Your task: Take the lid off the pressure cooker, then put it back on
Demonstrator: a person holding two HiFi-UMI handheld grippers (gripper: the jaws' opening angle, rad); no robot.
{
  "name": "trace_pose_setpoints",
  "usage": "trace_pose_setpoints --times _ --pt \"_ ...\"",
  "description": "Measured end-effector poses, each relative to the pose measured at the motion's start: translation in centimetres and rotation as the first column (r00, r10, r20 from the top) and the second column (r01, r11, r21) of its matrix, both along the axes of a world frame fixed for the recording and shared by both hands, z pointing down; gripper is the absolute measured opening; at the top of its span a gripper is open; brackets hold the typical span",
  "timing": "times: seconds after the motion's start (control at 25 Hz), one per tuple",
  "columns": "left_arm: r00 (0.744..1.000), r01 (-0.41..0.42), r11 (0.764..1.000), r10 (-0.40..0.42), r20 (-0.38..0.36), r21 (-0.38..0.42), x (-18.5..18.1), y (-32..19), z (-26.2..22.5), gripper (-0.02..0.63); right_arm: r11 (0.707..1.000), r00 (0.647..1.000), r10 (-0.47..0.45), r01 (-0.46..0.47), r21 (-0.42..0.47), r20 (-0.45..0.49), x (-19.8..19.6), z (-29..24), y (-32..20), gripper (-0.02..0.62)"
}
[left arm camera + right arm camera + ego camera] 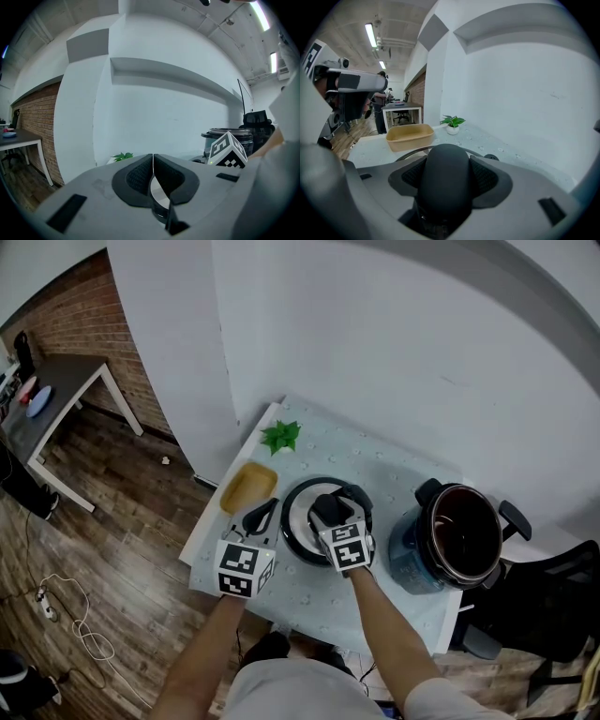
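The pressure cooker [459, 535] stands open at the table's right, with no lid on it; its rim also shows in the left gripper view [229, 136]. The round lid [298, 521] is over the table just left of the cooker; whether it rests on the table I cannot tell. My right gripper [330, 507] is shut on the lid's black handle [443, 180], which fills the space between its jaws. My left gripper [262, 515] sits beside the lid's left edge with its jaws [153, 178] shut and nothing between them; the shiny lid shows just beyond them.
A tan tray [248, 487] lies left of the lid and a small potted plant [281, 436] stands at the table's far left corner. The pale table [375, 460] backs onto a white wall. A black chair [553, 606] is at the right.
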State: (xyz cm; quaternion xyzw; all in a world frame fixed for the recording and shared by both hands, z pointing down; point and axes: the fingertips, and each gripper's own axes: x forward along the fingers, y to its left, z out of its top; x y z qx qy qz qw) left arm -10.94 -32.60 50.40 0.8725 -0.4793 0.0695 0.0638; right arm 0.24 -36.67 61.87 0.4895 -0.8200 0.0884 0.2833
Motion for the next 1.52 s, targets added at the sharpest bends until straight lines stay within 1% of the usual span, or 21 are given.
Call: trace_pose_setpoints --times 0.08,0.16,0.2,0.24,0.32,0.4,0.6,0.8,1.04,1.12,1.16,1.2,1.28,1.36,1.52 --pt "1.000 -0.005 1.000 0.005 0.002 -0.003 0.2 -0.1 0.0 0.017 1.000 1.000 -0.006 0.006 -0.015 0.008 -0.2 0.2 0.1 0.285" --pt "1.000 -0.009 1.000 0.009 0.004 -0.007 0.3 -0.1 -0.1 0.017 0.999 1.000 -0.019 0.019 -0.033 0.022 -0.5 0.2 0.2 0.362" --pt "1.000 -0.012 1.000 0.012 0.007 -0.009 0.4 -0.2 -0.2 0.017 0.999 0.999 -0.024 0.024 -0.034 0.024 -0.6 0.0 0.2 0.387" --pt "1.000 -0.014 1.000 0.014 0.008 -0.010 0.4 -0.3 -0.2 0.017 0.999 0.999 -0.027 0.027 -0.028 0.025 -0.6 -0.3 0.2 0.396" --pt "1.000 -0.012 1.000 0.012 0.008 -0.010 0.3 -0.6 -0.5 0.017 1.000 0.999 -0.024 0.024 -0.001 0.042 -0.4 -1.7 0.1 0.400" --pt "1.000 -0.004 1.000 0.004 0.005 -0.007 0.0 -1.0 -0.9 0.017 0.999 0.996 -0.016 0.013 0.037 0.084 -0.3 -3.8 0.0 0.400" --pt "1.000 0.008 1.000 -0.008 -0.010 0.014 0.0 -2.0 -2.4 0.017 0.987 0.986 -0.019 -0.007 0.160 0.165 -0.1 -10.6 0.3 0.400" --pt "1.000 -0.006 0.998 0.008 -0.027 0.070 0.8 -2.5 -5.8 0.017 0.953 0.976 -0.031 -0.036 0.302 0.214 0.5 -17.8 0.7 0.399" --pt "0.998 -0.030 0.992 0.036 -0.043 0.126 2.0 -2.2 -9.8 0.017 0.915 0.969 -0.041 -0.061 0.400 0.243 1.1 -22.9 2.1 0.380" --pt "0.998 -0.037 0.989 0.044 -0.050 0.140 2.3 -1.9 -10.8 0.017 0.909 0.967 -0.041 -0.069 0.412 0.251 1.3 -23.5 2.5 0.354" --pt "0.998 -0.040 0.989 0.047 -0.051 0.145 2.4 -1.8 -11.2 0.017 0.907 0.967 -0.039 -0.072 0.415 0.253 1.5 -23.6 2.7 0.328" --pt "0.997 -0.041 0.988 0.049 -0.052 0.148 2.5 -1.7 -11.5 0.017 0.905 0.967 -0.036 -0.076 0.418 0.253 1.6 -23.7 2.8 0.297" --pt "0.997 -0.045 0.988 0.052 -0.048 0.150 2.7 -1.6 -11.8 0.017 0.901 0.967 -0.031 -0.083 0.425 0.254 2.0 -23.7 3.1 0.202" --pt "0.998 -0.047 0.987 0.054 -0.043 0.150 2.8 -1.6 -12.0 0.017 0.898 0.967 -0.028 -0.088 0.431 0.255 2.1 -23.9 3.3 0.130" --pt "0.998 -0.047 0.987 0.053 -0.037 0.154 2.7 -1.7 -12.1 0.017 0.894 0.966 -0.016 -0.103 0.437 0.260 2.3 -24.1 3.3 0.024"
